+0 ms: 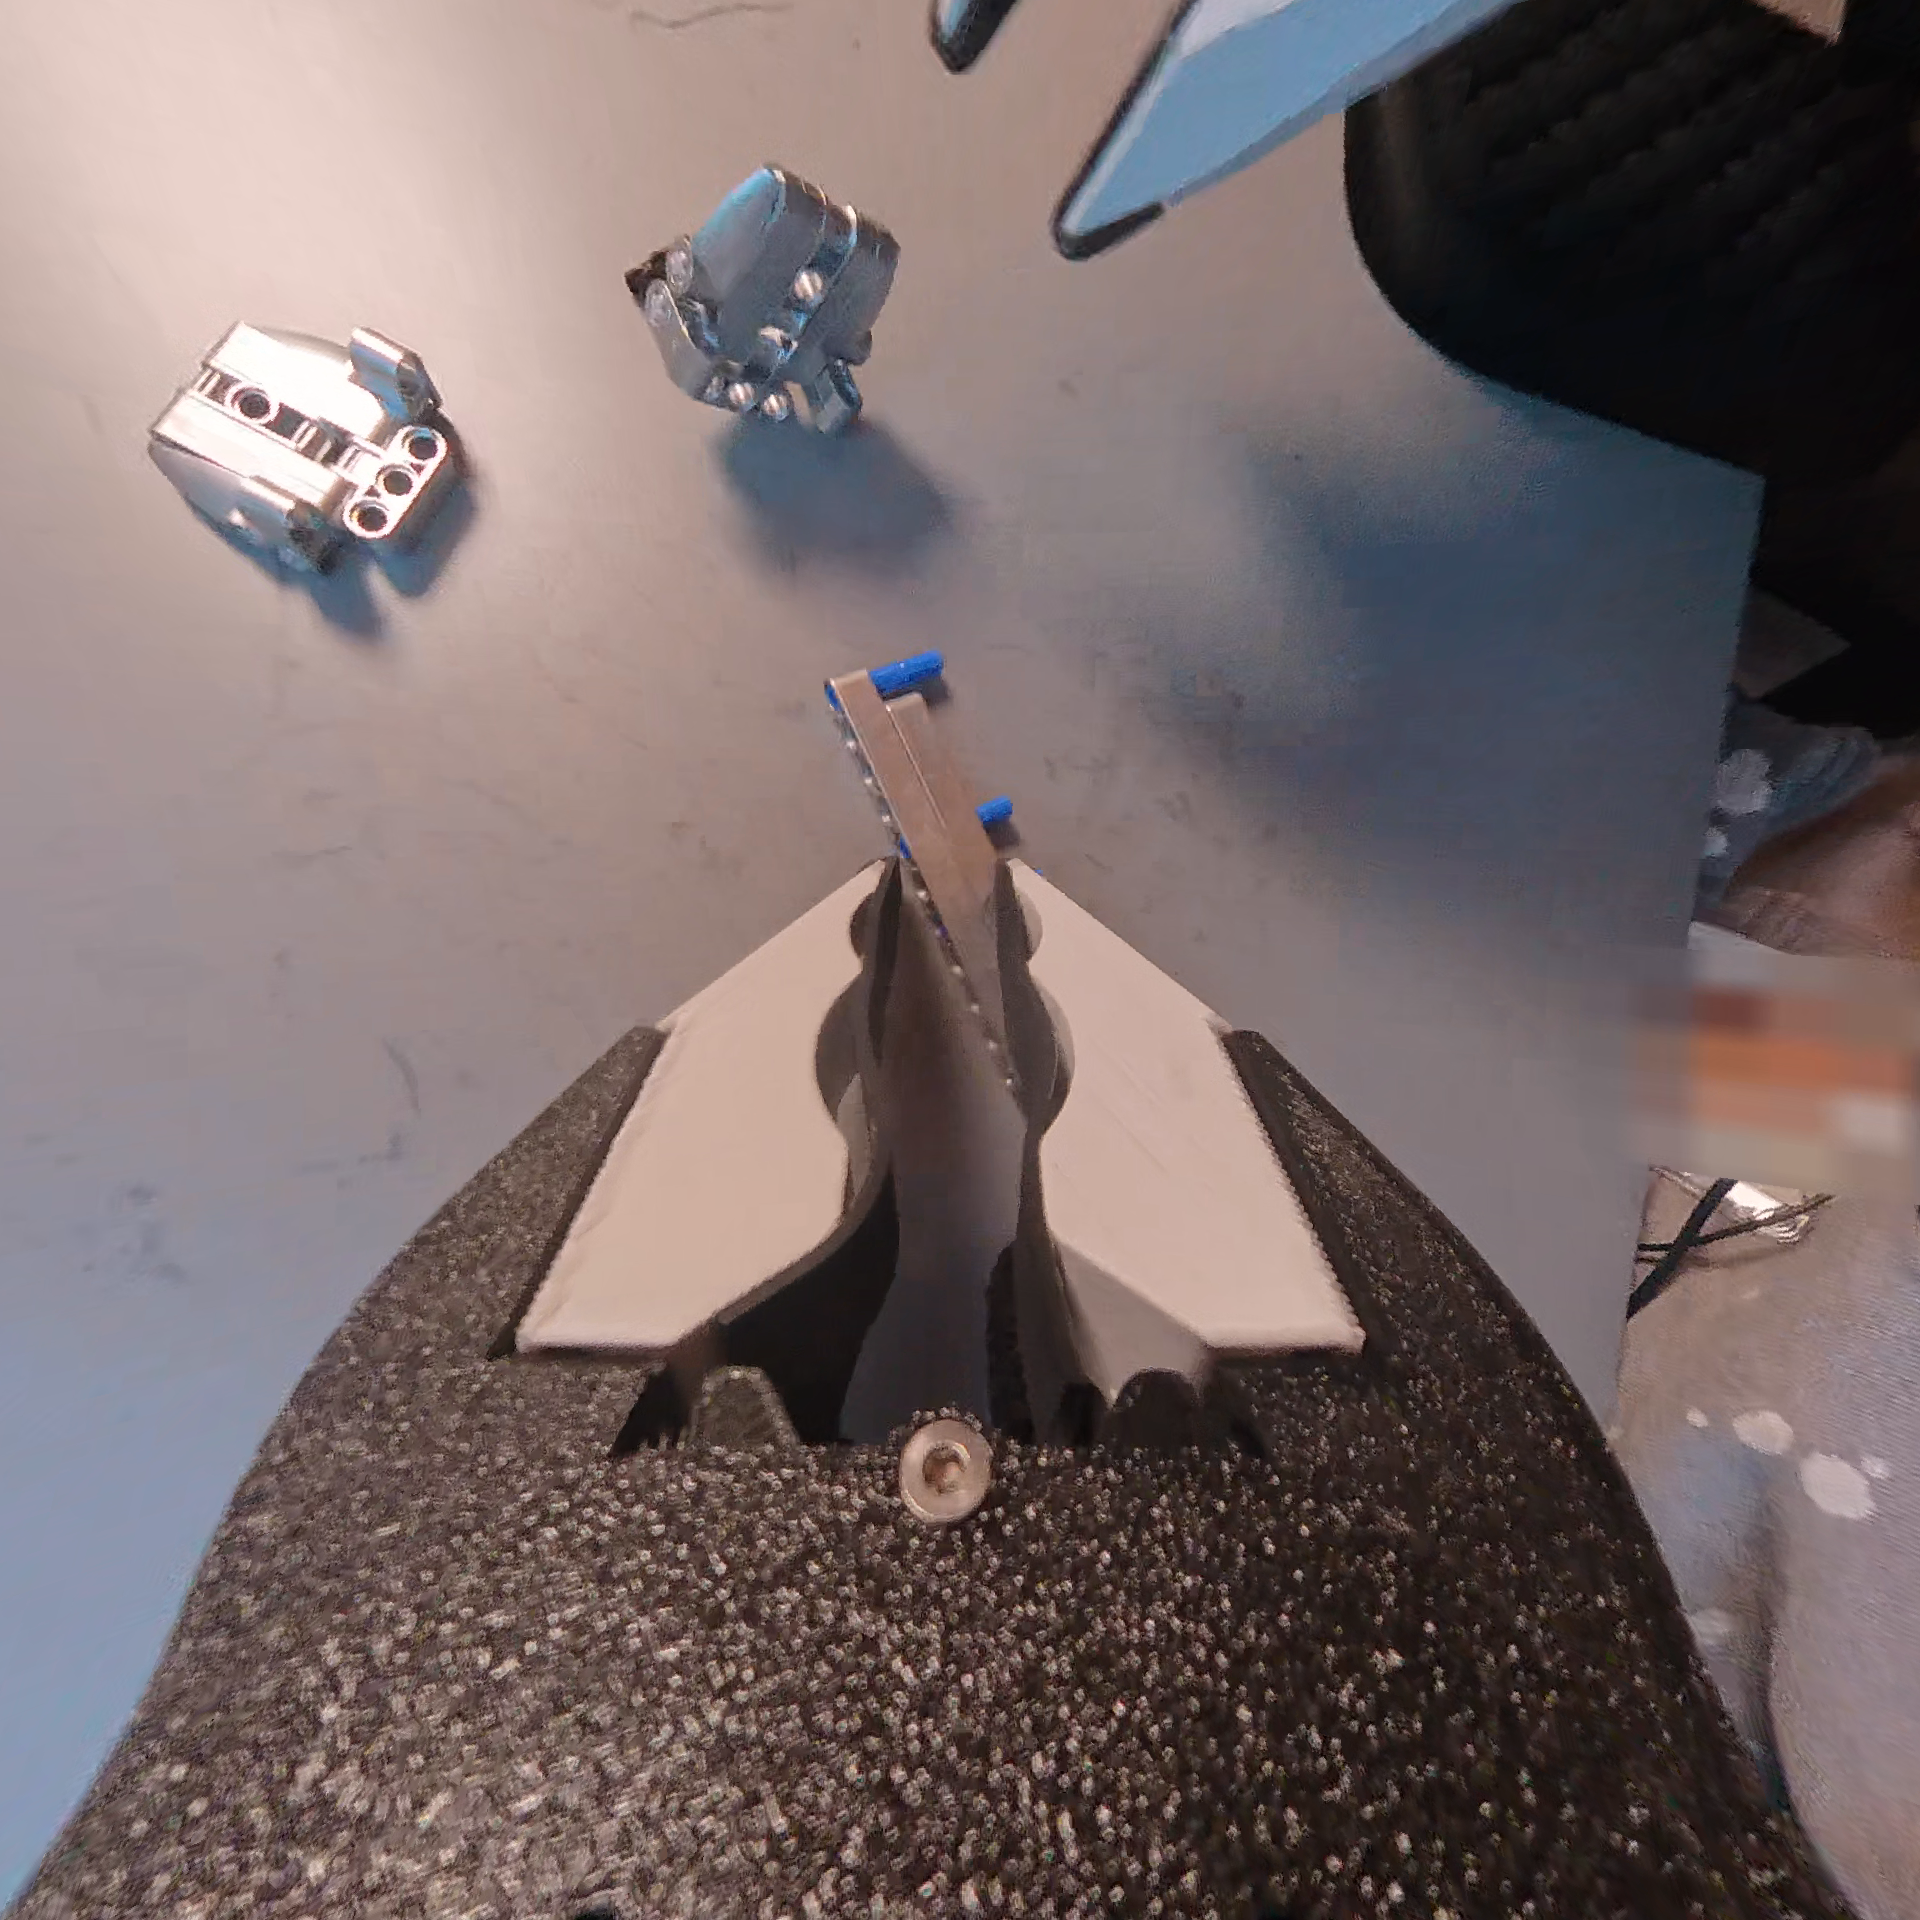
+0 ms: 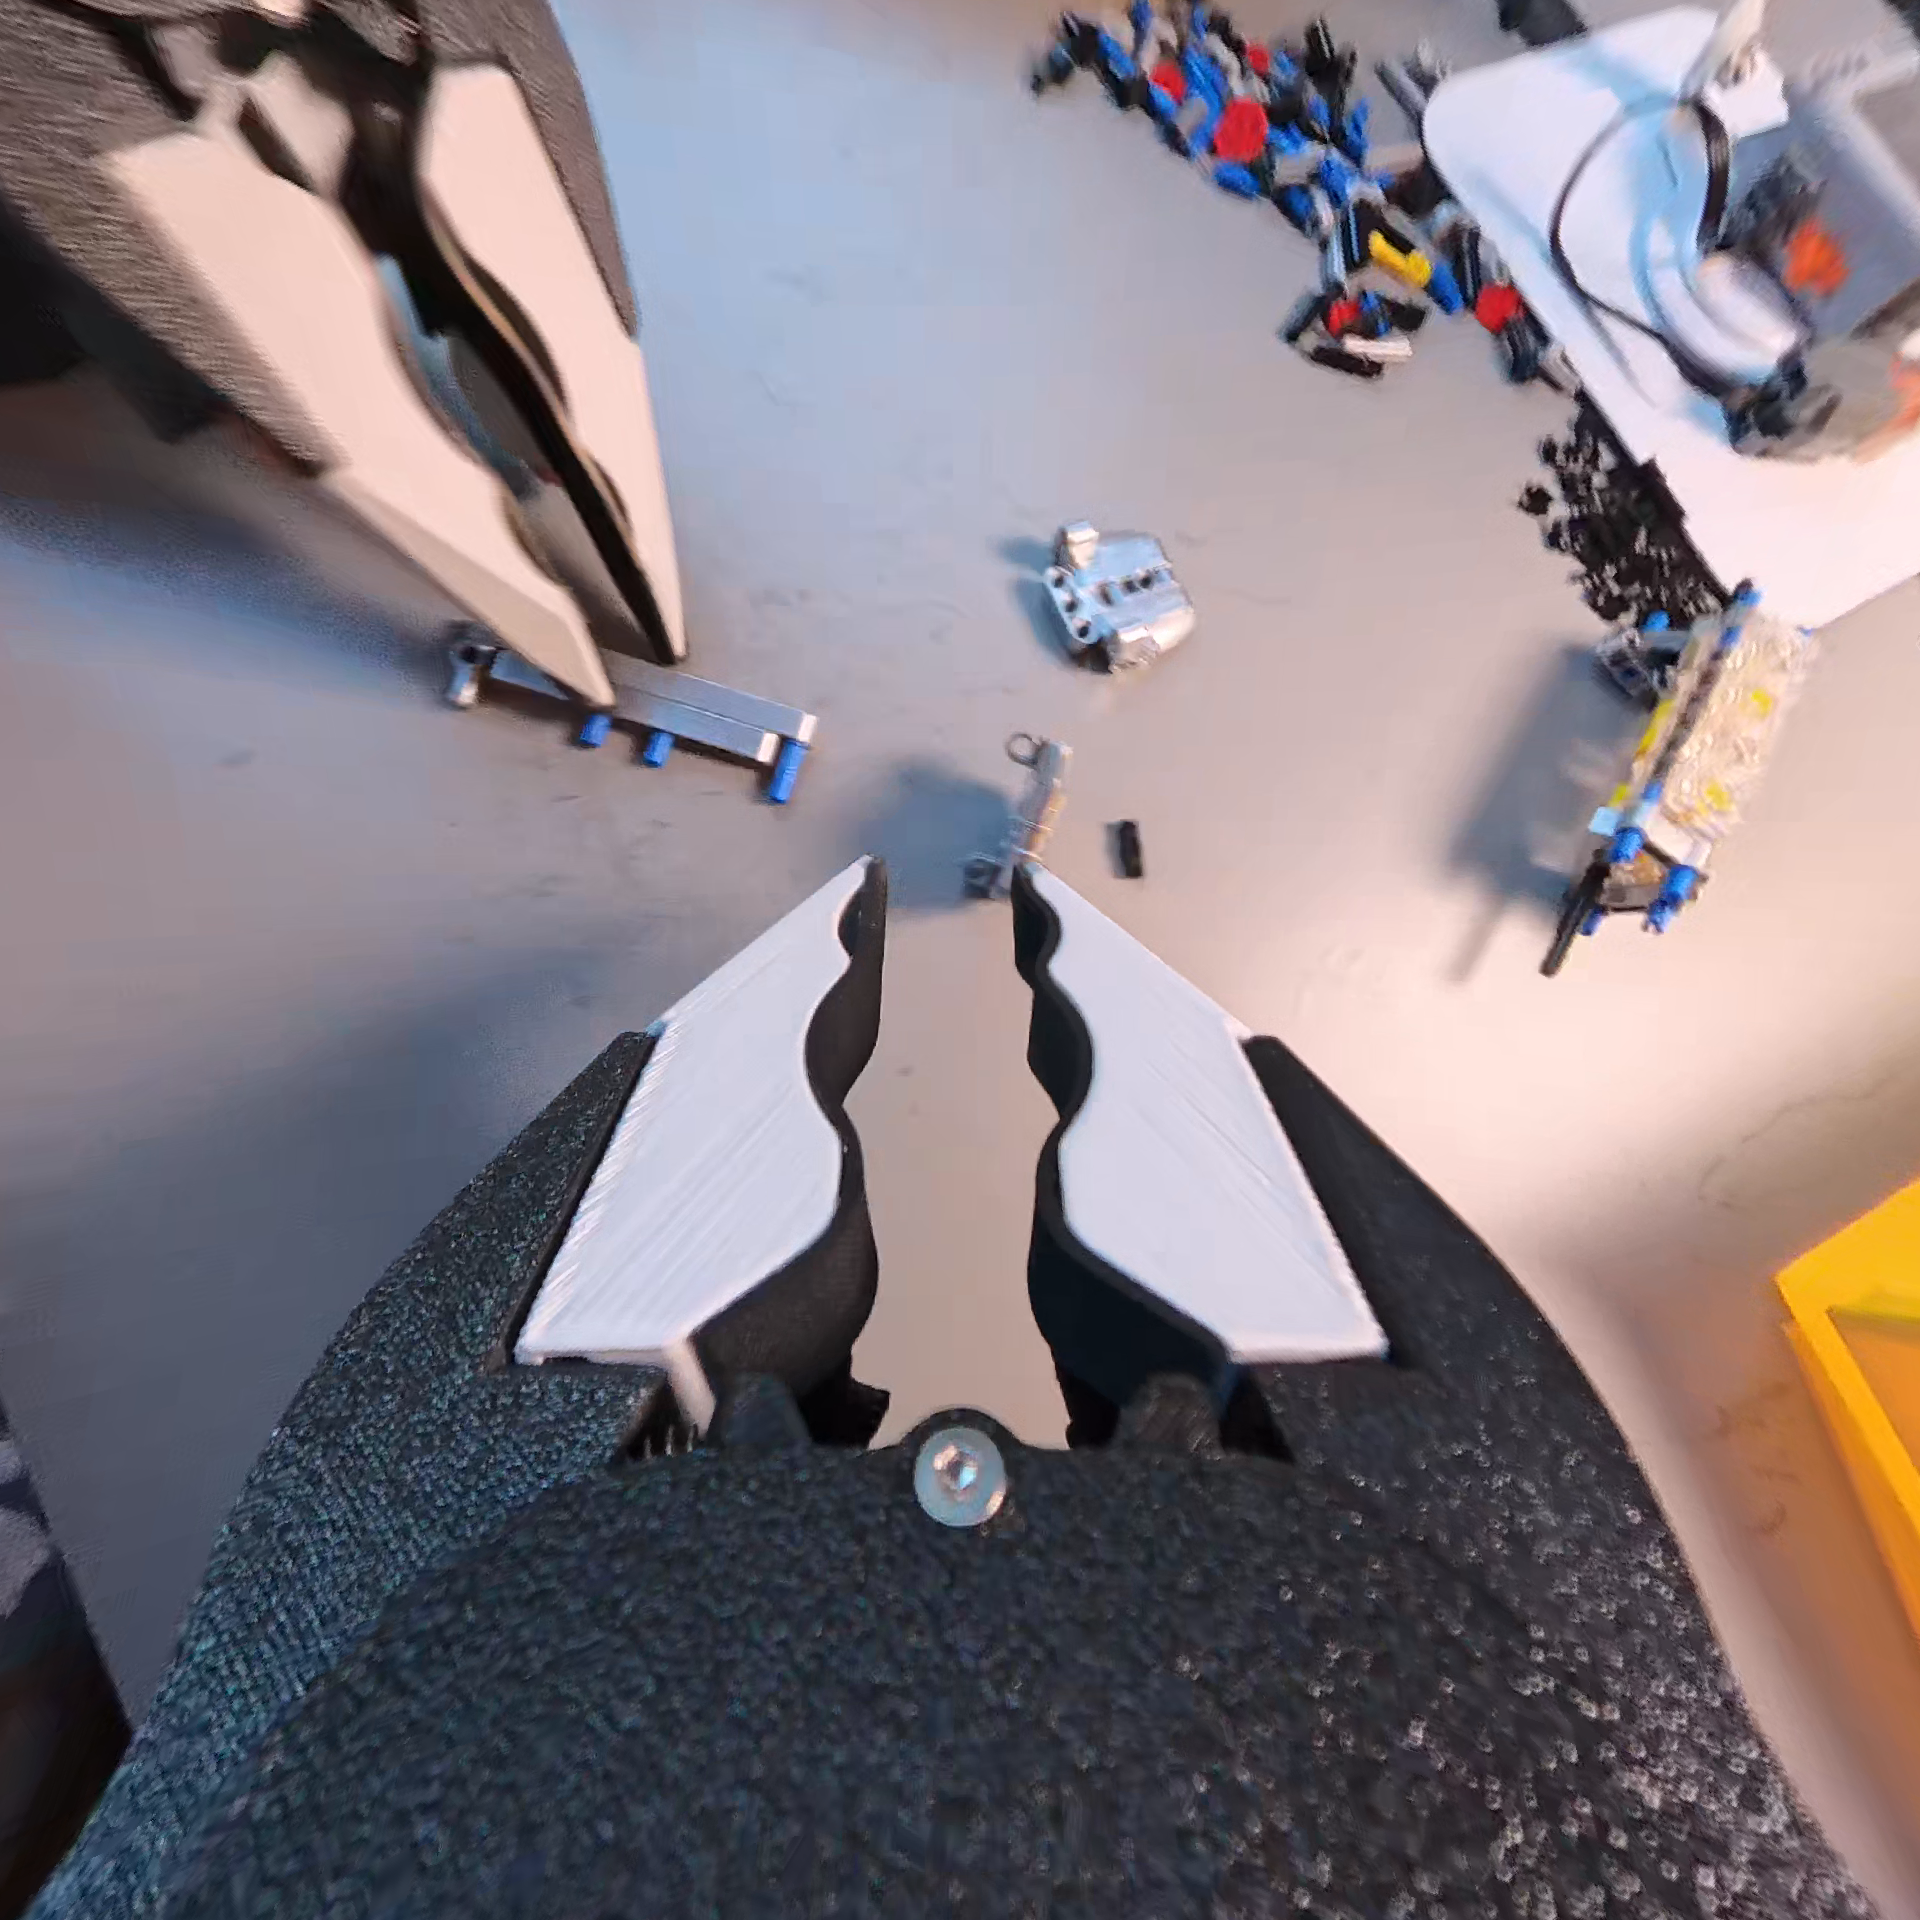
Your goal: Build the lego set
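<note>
On the grey tabletop (image 1: 312, 935), the left gripper (image 1: 948, 868) is clamped on a long grey beam assembly (image 1: 914, 769) with blue pins (image 1: 906, 670) sticking out of one side. Its own view shows the beam end-on, running up out of the pinched fingers. The right wrist view shows the same assembly (image 2: 717, 717) from the side: it lies flat along the table, with three blue pins (image 2: 655, 746) along its near edge and a small grey connector at its far left end, the left gripper (image 2: 634, 665) coming down on its middle.

The right gripper (image 2: 948, 883) holds nothing, its jaws narrowly parted, hovering just short of a thin grey linkage piece (image 2: 1034, 805). A tiny black pin (image 2: 1124, 847) lies just beside that piece.

Two silver brick sub-assemblies sit beyond the left gripper, one flat at the left (image 1: 307, 447), one tilted nearer the middle (image 1: 769, 296). Only the right view shows one of them (image 2: 1122, 608) together with a heap of blue, black and red small parts (image 2: 1278, 156), a white tray (image 2: 1766, 499) holding a grey device with cables, a blue and yellow framed build (image 2: 1683, 769), and a yellow bin corner (image 2: 1860, 1382).
</note>
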A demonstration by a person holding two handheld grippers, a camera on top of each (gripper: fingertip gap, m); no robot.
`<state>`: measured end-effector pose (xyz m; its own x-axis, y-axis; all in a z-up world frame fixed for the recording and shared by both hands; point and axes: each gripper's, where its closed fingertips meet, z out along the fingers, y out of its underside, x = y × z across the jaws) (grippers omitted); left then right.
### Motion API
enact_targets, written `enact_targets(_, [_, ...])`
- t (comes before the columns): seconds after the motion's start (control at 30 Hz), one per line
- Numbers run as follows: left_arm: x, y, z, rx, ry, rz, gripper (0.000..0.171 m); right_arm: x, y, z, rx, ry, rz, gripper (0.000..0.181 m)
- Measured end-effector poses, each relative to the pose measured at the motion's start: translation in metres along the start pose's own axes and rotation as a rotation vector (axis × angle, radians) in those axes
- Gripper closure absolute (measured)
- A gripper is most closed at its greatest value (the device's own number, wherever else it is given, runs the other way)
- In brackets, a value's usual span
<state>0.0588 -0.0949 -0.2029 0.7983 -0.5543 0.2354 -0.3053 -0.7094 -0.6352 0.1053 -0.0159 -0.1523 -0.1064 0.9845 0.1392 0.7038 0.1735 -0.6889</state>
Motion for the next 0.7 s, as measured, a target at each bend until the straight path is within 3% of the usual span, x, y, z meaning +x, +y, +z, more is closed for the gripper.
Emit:
enact_targets(0.2, [0.011,0.002,0.000,0.028,0.095,-0.138,0.168,-0.062,0.006,0.013,0.039,-0.129,-0.087,0.158])
enact_targets(0.3, [0.024,0.004,0.001,0.027,0.213,-0.178,0.171,-0.069,0.009,0.029,0.038,-0.144,-0.286,0.149])
enact_targets(0.37, [0.032,0.007,0.001,0.007,0.253,-0.167,0.171,-0.085,0.014,0.036,0.023,-0.269,-0.390,0.142])
enact_targets(0.53, [0.038,0.010,-0.001,0.000,0.224,-0.090,0.171,-0.099,0.016,0.042,-0.017,-0.482,-0.500,0.165])
enact_targets(0.7, [0.051,0.013,-0.020,0.041,0.108,0.056,0.148,-0.104,0.022,0.030,-0.127,-0.698,-0.435,0.167])
